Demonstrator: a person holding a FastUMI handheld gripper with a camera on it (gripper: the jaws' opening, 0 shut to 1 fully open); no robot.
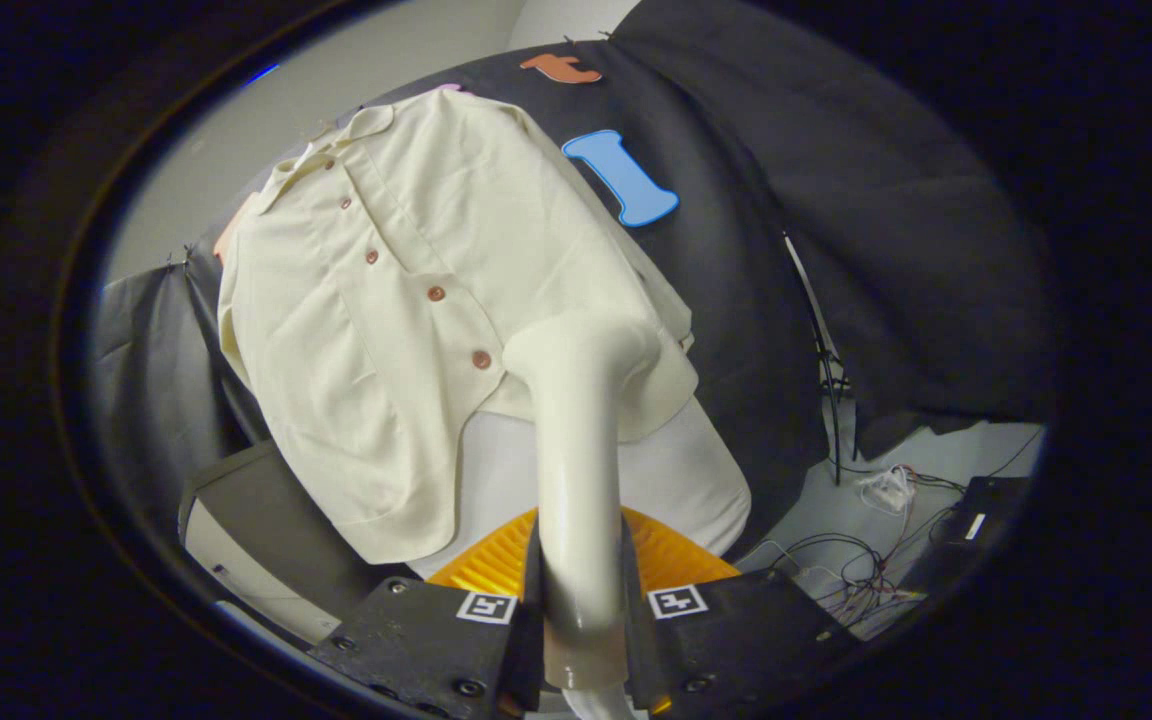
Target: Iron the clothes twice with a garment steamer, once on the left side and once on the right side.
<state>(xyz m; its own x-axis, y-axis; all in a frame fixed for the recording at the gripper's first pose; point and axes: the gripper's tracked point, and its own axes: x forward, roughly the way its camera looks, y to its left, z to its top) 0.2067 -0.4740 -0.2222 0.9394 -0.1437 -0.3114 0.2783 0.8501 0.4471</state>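
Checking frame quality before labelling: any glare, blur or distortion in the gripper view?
Gripper view: strong fisheye bending toward the rim; the shirt is evenly lit and sharp, buttons crisp; soft sheen but no hard glare on the steamer handle, clamped between the gripper fingers; the cables corner is dimmer.

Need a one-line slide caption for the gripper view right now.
Gripper shut on the steamer handle, its head against the lower right of the buttoned shirt hung ahead.

Gripper (578,610): two dark blocky bodies with screws, each bearing a square black-and-white marker; ribbed orange part behind.
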